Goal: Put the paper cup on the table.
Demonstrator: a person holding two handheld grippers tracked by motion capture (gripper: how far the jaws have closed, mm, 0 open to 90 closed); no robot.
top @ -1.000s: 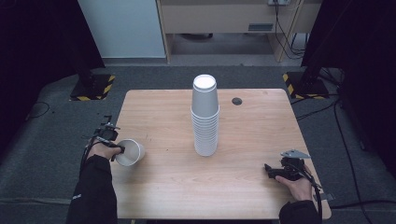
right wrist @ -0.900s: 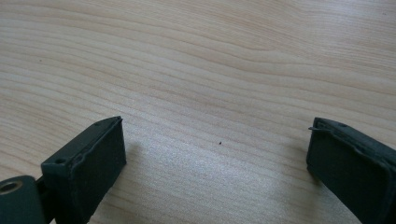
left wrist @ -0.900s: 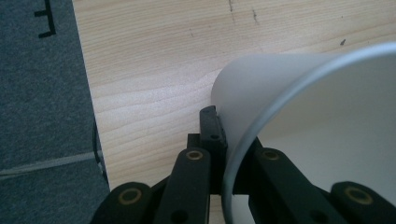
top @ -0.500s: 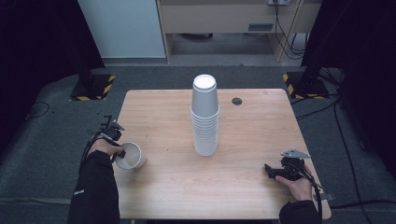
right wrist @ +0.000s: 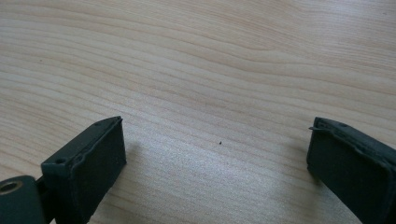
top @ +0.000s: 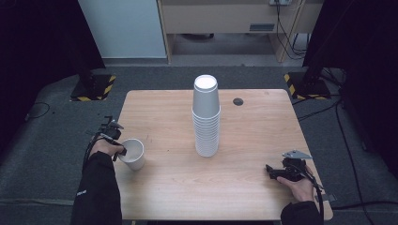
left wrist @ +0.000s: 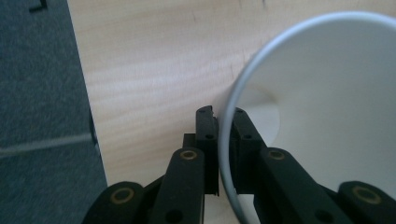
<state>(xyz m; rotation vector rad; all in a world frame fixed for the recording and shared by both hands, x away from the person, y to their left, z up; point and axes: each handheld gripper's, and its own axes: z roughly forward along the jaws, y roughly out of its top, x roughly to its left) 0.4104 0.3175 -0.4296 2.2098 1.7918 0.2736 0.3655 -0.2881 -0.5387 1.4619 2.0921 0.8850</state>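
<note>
Pale wood table (top: pixel 164 187) carries a single white cup (top: pixel 133 153) at its 8 o'clock edge, upright, mouth up, long axis near vertical. From 9 o'clock the left gripper (top: pixel 119 152) pinches its rim; the left gripper view puts one jaw inside the wall, one outside. Centre stands an inverted cup stack (top: pixel 206 117). At 4 o'clock, the right gripper (right wrist: pixel 217 154) rests spread over bare wood.
</note>
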